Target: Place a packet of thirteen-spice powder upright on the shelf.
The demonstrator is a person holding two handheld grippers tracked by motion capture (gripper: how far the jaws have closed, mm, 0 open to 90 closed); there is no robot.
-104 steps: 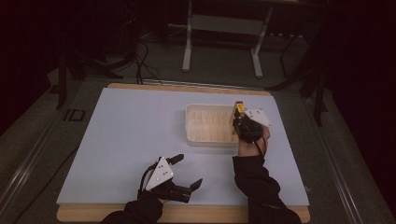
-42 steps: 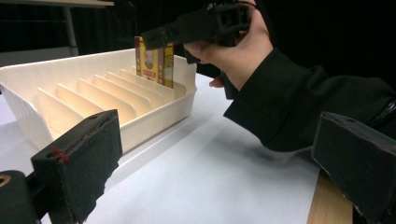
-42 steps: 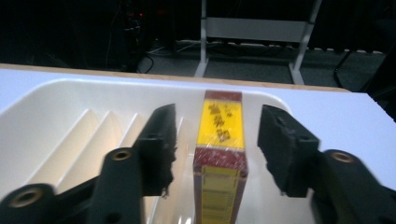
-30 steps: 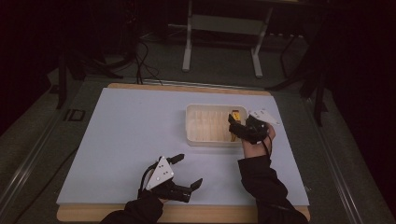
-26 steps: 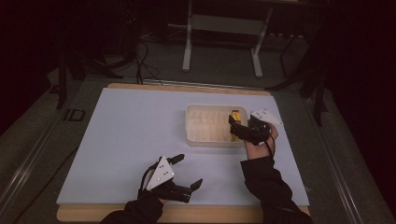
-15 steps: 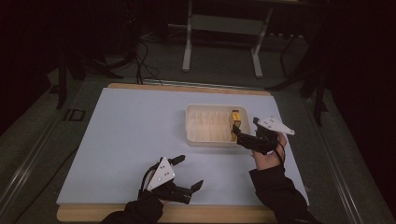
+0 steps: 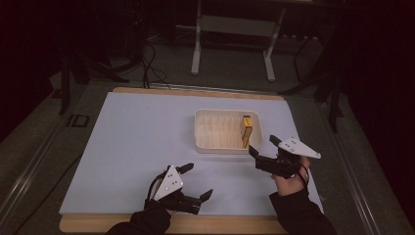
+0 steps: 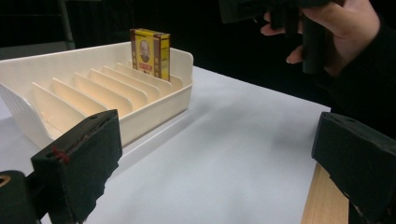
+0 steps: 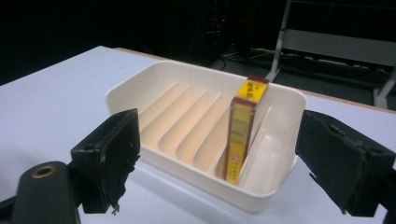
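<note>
**Right gripper backed off, box left standing in tray**

Pulled back toward the near edge since the earliest picture: right gripper point(image 7: 259, 147), then over the tray's right end at the box, now clear of the rim and just in front of it, jaws spread wide and holding nothing. Unmoved: left gripper point(image 7: 198, 181), low near the table's point(image 7: 122, 147) front edge, likewise spread and empty. Unshifted too, as far as can be told: white slotted tray point(image 7: 220, 146).

Standing upright on its narrow edge in the tray's rightmost slot: yellow box point(image 9: 243, 135), a thin dark-trimmed carton held between the last divider and the end wall, also seen in the high view point(image 7: 246, 129) and the left gripper view point(image 8: 150, 52).

Probably light and hollow, so easily dented by a hard squeeze; printed card looks smooth, perhaps a little slippery against the pads. Best taken across the two broad faces near the top, where it rises above the dividers, and lifted straight up to avoid catching the slot. Likely to topple if nudged sideways once free.
</note>
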